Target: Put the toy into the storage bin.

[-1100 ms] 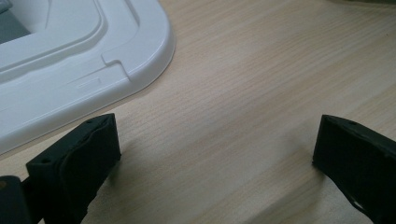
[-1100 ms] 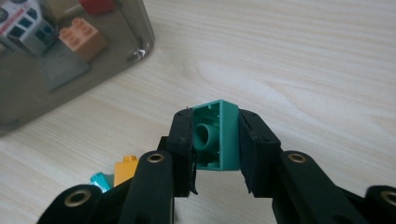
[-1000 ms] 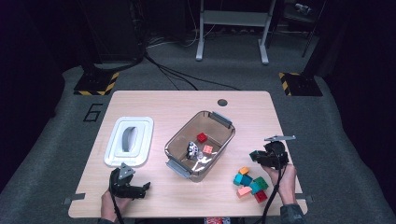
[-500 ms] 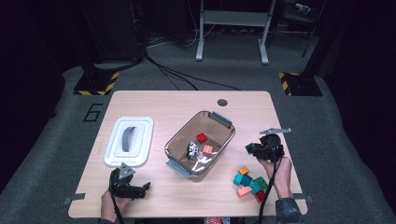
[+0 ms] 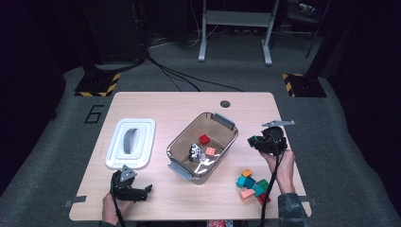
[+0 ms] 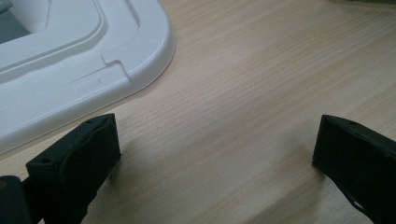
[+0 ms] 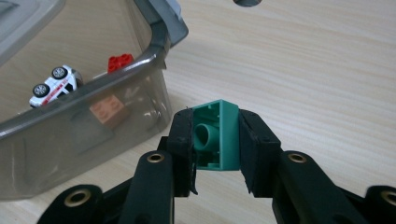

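Right gripper, jaws clamped across the flat side walls of a small green hollow plastic building brick, light, rigid and slick, at five o'clock of the translucent grey plastic bin; left gripper jaws apart, empty.

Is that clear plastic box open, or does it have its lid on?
Open: the clear bin has no cover, and the white lid lies flat on the table beside it.

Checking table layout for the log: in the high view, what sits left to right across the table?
White lid → left tool → clear bin → pile of building bricks → right tool, shut on a green brick.
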The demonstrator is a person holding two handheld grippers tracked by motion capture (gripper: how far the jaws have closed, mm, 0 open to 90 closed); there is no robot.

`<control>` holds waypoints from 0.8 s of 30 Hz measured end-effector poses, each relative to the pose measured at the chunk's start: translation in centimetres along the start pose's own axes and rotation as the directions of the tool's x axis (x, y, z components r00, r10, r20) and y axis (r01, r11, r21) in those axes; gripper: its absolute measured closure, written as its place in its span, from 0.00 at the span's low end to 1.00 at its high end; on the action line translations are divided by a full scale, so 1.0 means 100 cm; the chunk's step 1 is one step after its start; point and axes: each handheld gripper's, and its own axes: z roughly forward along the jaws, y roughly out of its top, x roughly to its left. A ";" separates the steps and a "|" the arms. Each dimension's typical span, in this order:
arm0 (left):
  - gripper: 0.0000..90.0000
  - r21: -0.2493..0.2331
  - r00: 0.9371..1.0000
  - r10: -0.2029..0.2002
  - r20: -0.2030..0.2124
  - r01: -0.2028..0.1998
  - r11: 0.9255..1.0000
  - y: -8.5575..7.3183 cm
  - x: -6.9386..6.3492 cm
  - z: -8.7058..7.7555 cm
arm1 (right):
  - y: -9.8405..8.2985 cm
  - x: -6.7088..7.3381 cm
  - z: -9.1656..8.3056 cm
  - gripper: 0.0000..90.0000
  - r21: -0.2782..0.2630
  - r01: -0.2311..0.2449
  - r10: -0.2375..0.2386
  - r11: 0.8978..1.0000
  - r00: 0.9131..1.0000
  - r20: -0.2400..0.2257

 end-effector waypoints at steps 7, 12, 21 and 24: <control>0.01 0.001 1.000 0.000 -0.001 0.000 1.000 0.000 0.000 0.000 | 0.015 0.002 -0.007 0.76 -0.030 0.011 -0.011 0.999 1.000 0.005; 0.01 0.001 1.000 0.000 -0.001 0.000 1.000 0.000 0.000 0.000 | 0.025 0.007 -0.010 0.76 -0.041 0.025 -0.025 0.999 1.000 0.005; 0.01 0.001 1.000 0.000 -0.001 0.000 1.000 0.000 0.000 0.000 | 0.044 0.019 -0.012 0.76 -0.067 0.051 -0.052 0.996 0.999 -0.007; 0.01 0.001 1.000 0.000 -0.001 0.000 1.000 0.000 0.000 0.000 | 0.050 0.024 -0.012 0.76 -0.073 0.062 -0.063 0.995 0.998 -0.016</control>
